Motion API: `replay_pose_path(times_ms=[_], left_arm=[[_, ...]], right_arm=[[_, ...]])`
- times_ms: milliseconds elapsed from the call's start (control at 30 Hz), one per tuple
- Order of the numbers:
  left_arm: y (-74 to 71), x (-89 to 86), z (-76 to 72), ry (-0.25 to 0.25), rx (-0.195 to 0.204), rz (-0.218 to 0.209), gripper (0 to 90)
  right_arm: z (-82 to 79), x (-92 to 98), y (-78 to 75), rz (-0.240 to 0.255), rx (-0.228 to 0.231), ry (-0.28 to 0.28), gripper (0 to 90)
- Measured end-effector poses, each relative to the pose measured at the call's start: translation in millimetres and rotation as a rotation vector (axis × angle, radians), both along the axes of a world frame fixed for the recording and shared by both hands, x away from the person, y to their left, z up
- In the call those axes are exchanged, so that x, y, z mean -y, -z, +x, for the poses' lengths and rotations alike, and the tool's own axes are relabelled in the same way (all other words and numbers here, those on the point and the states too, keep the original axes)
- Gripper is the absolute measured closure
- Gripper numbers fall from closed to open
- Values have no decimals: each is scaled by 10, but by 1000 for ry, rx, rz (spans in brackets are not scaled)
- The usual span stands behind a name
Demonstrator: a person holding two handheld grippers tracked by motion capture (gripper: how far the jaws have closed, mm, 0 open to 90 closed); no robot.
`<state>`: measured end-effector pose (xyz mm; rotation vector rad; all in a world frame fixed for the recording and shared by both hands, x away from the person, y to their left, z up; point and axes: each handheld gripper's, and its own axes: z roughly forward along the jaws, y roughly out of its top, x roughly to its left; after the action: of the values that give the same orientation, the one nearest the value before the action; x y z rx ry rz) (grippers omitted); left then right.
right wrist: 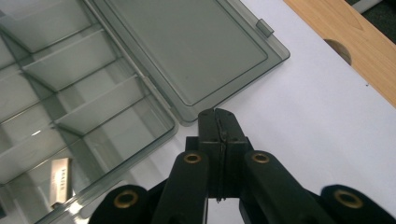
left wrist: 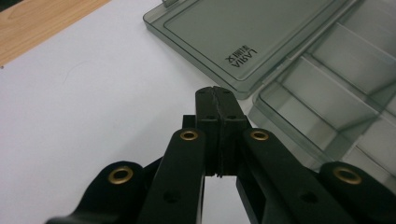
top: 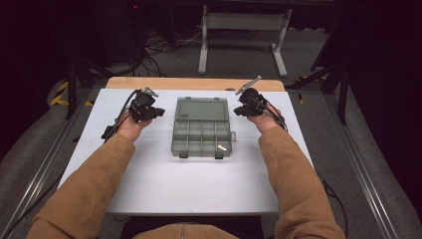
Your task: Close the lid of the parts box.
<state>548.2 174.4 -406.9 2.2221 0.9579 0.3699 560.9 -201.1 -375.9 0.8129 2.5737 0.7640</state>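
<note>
- Organizer box point(top: 201, 138): smoky see-through plastic, lies open in the middle of the white table point(top: 164, 184), between the two grippers.
- Lid point(top: 202, 108) is swung fully back and lies flat on the table on the far side of the box, joined to it along the hinge edge. Printed lettering on the lid point(left wrist: 240, 58) shows in the left gripper view; small latch tab point(right wrist: 265, 28) sits on the lid's far edge in the right gripper view.
- Tray part is split by dividers into rows of compartments. Near front right compartment holds one small flat metal piece point(top: 222, 147); same piece point(right wrist: 60, 181) in the right gripper view, with lettering too small to read.
- Left gripper point(top: 145, 110): held in the person's left hand, just left of the lid. Jaws pressed together, nothing between them. In its own view the tips point(left wrist: 215, 93) sit over bare table, just short of where the lid meets the tray.
- Right gripper point(top: 247, 107): held in the right hand, just right of the lid. Jaws likewise closed, empty. Its tips point(right wrist: 217, 114) lie right by the lid's near corner; can't tell whether they touch.
- Strip of bare wood point(top: 194, 83) shows along the table's far edge.
</note>
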Motion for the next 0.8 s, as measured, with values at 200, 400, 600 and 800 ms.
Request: replay_pose_path(times_ms=[200,400,600,800], left_arm=[[27,94,89,-20,2,25,900],[101,153,163,-25,-17,48,899],[160,196,208,-25,-25,62,900],[225,207,255,-38,-43,49,899]], right_arm=[[99,-8,69,-16,3,4,900],[170,-23,129,-13,-3,10,900],[217,-44,196,-23,-6,9,900],[244,-46,235,-17,-17,20,900]])
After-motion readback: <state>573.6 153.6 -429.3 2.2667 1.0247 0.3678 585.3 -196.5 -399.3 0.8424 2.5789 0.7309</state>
